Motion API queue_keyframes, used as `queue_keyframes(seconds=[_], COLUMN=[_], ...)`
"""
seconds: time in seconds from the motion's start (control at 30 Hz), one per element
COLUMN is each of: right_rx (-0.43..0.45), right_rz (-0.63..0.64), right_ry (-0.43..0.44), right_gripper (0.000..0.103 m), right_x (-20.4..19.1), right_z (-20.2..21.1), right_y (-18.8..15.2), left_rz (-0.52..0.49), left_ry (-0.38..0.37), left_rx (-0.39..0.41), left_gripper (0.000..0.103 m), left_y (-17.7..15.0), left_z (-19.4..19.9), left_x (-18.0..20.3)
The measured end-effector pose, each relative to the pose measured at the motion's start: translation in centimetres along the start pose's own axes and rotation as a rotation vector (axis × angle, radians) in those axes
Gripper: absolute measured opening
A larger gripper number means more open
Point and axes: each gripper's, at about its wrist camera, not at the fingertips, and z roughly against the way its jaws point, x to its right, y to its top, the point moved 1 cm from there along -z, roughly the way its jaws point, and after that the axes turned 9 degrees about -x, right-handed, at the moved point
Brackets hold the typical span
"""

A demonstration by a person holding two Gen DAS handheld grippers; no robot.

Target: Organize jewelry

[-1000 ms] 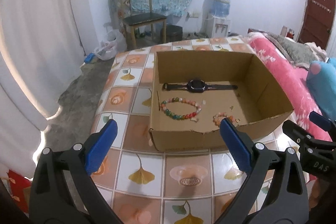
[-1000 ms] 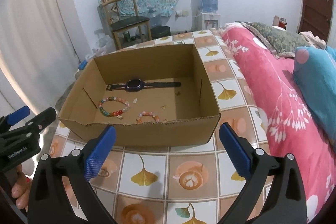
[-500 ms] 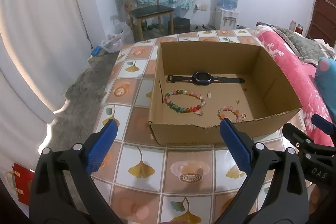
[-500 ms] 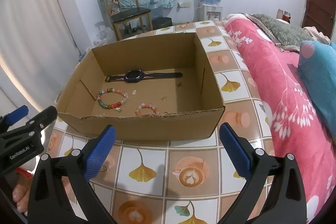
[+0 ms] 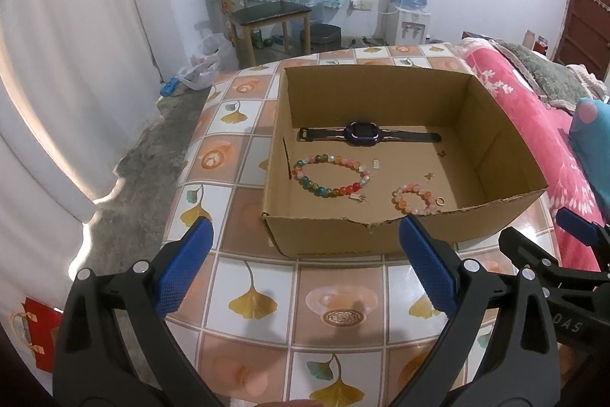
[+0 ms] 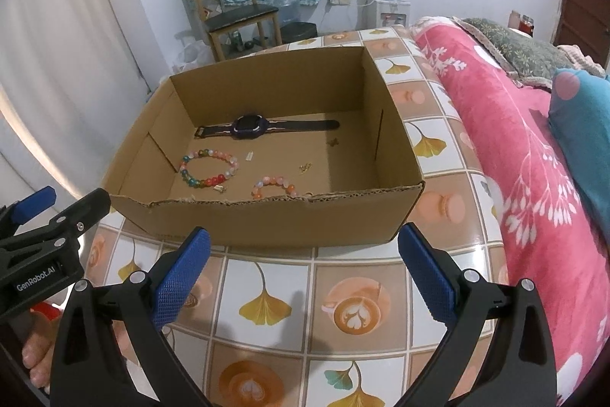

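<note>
While both my grippers hover over tiled table [image 5: 263,296] short of cardboard box [image 5: 381,235], nothing pinched. Left gripper [image 5: 305,266]: fingers spread wide, empty. Inside box, left to right: multicolour bead bracelet [image 5: 331,174], watch [image 5: 364,133] behind it by far wall, small pink bracelet [image 5: 416,198] at near wall. Right gripper [image 6: 305,266]: fingers spread wide, empty. Pink bedding [image 6: 533,185] right of table.

The box [image 5: 328,239] at frame centre is matt brown corrugated cardboard with a ragged torn near rim. Under it, the tablecloth [image 5: 267,300] looks glossy and smooth. The beaded bracelet [image 5: 331,176] shines like polished glass or stone.
</note>
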Motion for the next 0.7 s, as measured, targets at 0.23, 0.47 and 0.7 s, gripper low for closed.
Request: queue_keyframes(seconds=[0.23, 0.47, 0.7], right_rx=[-0.007, -0.003, 0.001], right_rz=[-0.003, 0.001, 0.008], right_ry=[0.0, -0.004, -0.007], right_gripper=[0.096, 0.096, 0.096], right_x=[0.19, 0.23, 0.18], right_z=[-0.02, 0.16, 0.37], right_y=[-0.03, -0.17, -0.18], left_rz=[0.004, 0.005, 0.006], left_ry=[-0.015, -0.025, -0.024], left_rx=[-0.002, -0.005, -0.007], left_gripper=[0.094, 0.095, 0.094], left_y=[-0.19, -0.32, -0.32], left_z=[0.18, 0.18, 0.18], left_x=[0.15, 0.19, 0.21])
